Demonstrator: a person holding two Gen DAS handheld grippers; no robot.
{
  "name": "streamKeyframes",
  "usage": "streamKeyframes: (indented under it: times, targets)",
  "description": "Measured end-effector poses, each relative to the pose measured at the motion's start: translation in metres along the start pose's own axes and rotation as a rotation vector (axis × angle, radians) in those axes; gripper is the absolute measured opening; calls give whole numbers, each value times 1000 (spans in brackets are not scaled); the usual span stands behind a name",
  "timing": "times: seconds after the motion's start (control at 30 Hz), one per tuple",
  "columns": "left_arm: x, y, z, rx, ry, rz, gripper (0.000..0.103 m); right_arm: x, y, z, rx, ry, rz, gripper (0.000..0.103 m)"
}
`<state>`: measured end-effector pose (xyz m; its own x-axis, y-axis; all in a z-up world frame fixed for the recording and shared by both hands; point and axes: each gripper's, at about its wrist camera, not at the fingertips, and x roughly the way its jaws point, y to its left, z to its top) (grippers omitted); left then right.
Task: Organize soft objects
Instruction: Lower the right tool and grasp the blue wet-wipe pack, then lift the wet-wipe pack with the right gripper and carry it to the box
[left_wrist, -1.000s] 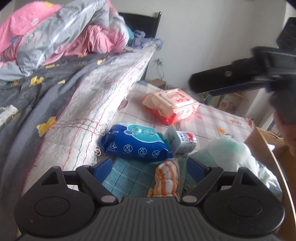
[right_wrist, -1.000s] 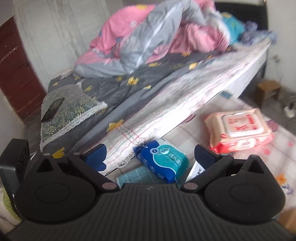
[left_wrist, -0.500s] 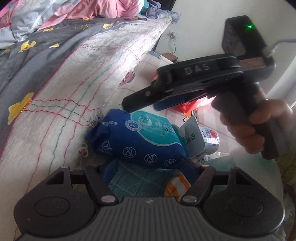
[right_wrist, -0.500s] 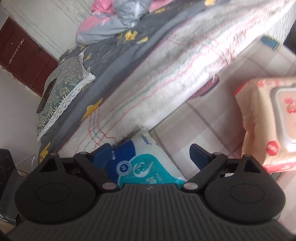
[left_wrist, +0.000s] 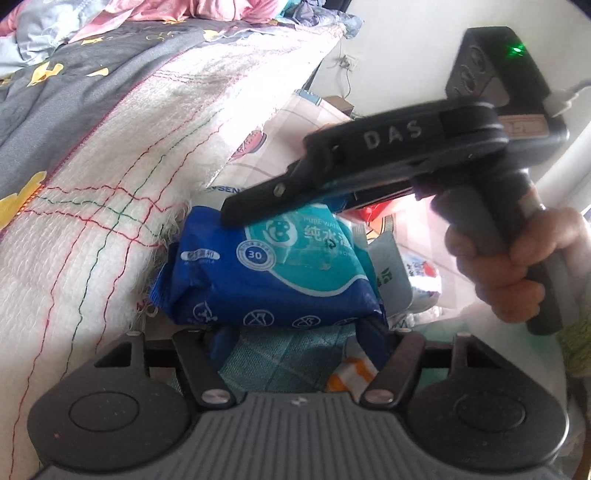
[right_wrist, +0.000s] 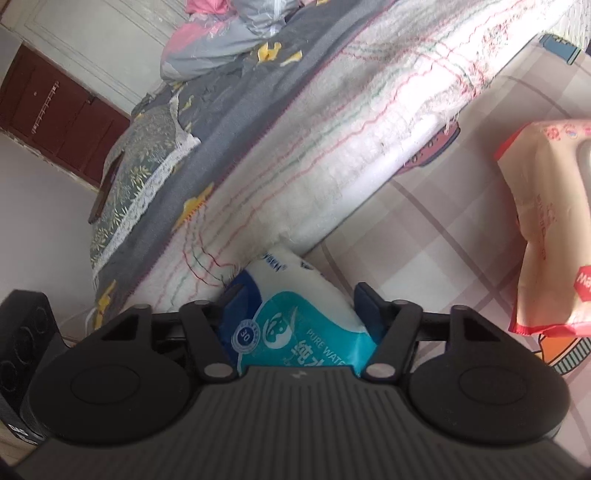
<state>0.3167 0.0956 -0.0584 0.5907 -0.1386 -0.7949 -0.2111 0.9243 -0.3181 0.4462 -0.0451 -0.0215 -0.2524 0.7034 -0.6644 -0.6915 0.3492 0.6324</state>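
I see the right gripper (right_wrist: 295, 314) fingers closing astride the blue-and-teal soft plastic wipes pack (left_wrist: 273, 273), across its short width; left gripper (left_wrist: 291, 339) fingers closing over teal checked cloth (left_wrist: 280, 354).

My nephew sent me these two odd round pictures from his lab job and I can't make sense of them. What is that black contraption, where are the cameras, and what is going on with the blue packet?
No robot arm here: a person holds a hand-operated two-finger gripper in each hand, with a wide-angle camera on each looking along its fingers. The black shape filling the bottom of each picture is that gripper's own body.

The left camera's picture shows the left gripper low over a teal checked cloth, and the right gripper with the person's hand on its handle.

The right camera's picture looks along the right gripper. Its jaws are closing around a blue wet-wipes pack lying beside the bed; whether it is gripped yet is unclear. A pink-and-red wipes pack lies on the checked mat.
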Motion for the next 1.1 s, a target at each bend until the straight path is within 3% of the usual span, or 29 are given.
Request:
streamKeyframes:
  times: [0.07,0.3,0.67,0.9,1.1]
  targets:
    - [-7,-1,0,-13,-20,-15,69,-9,5,3,6,-23,4,50]
    - [-46,-11,-3,-13,-86,-54,68,-41,29,4,-3,-76,-2,46]
    - [-121,-37,-27,39,-180,-122,67,-110,91,-28,-23,-174,-25,40]
    - [-165,-73,-57,122,-178,-189,66,-162,128,-87,19,-266,-42,40]
    - [-177,-120,-90,221,-137,-276,66,-211,120,-171,168,-368,-48,40]
